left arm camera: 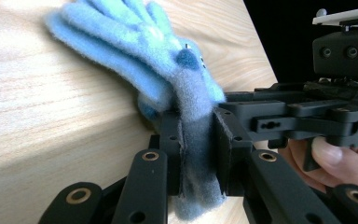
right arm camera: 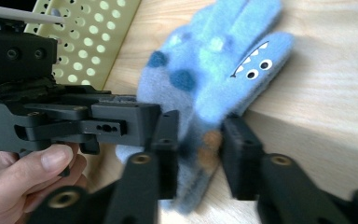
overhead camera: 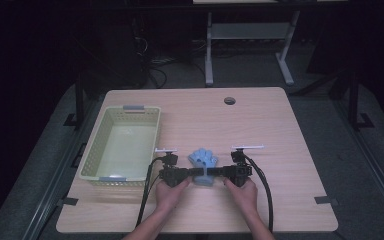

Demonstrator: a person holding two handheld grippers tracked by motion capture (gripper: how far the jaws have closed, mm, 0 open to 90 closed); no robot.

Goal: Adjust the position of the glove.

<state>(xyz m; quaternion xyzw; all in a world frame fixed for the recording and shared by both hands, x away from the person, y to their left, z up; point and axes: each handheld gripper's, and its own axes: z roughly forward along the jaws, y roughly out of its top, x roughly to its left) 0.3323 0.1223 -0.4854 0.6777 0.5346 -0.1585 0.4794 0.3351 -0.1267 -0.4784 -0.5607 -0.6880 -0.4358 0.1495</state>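
Note:
A fuzzy blue glove (overhead camera: 203,158) with darker spots and a toothy monster face lies near the table's front middle, fingers pointing away from me. My left gripper (overhead camera: 198,173) comes in from the left and is shut on the glove's cuff (left arm camera: 196,140), with both pads pressing the fleece. From the right, my right gripper (overhead camera: 213,173) meets it at the same cuff. In the right gripper view the cuff (right arm camera: 198,140) sits between that gripper's jaws (right arm camera: 198,144), which stand slightly apart from it, so it is open. The glove's cuff end is lifted a little off the wood.
A pale yellow perforated basket (overhead camera: 92,145), with nothing inside, stands at the table's left, close to my left hand, and also appears in the right gripper view (right arm camera: 88,37). A round cable hole (overhead camera: 229,100) sits near the far edge. Bare wood stretches to the right.

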